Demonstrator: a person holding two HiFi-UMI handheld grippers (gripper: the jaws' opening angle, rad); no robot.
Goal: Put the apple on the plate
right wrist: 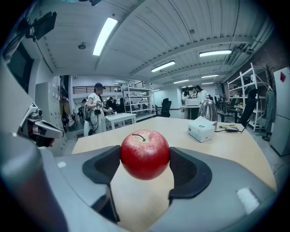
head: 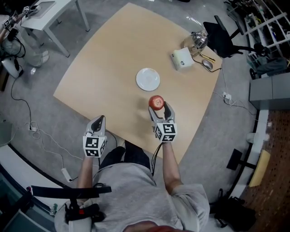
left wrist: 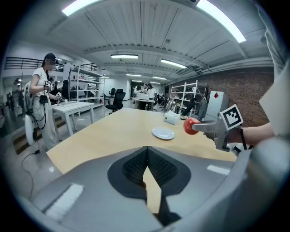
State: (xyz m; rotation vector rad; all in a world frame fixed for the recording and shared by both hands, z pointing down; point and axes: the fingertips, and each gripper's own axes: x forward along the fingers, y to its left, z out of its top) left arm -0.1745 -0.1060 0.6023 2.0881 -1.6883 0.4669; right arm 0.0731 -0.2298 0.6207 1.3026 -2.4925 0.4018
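A red apple [head: 157,102] hangs a little above the wooden table [head: 108,68], and my right gripper [head: 159,108] is shut on it. Its dark pads [right wrist: 105,164] press the apple [right wrist: 145,153] on both sides, stem up. The white plate [head: 148,79] lies empty just beyond the apple, near the table's middle. From the left gripper view, the plate [left wrist: 163,133] sits left of the raised apple [left wrist: 190,125]. My left gripper [head: 99,119] is over the table's near left edge, shut with nothing in it, its jaws meeting at the tips [left wrist: 147,153].
A white box [head: 182,59], a metal kettle [head: 198,40] and a mouse [head: 207,64] stand at the far right corner. A black chair [head: 219,36] is behind them. A white side table [head: 45,11] is at far left, cables trail on the floor, and a person [left wrist: 41,97] stands beyond.
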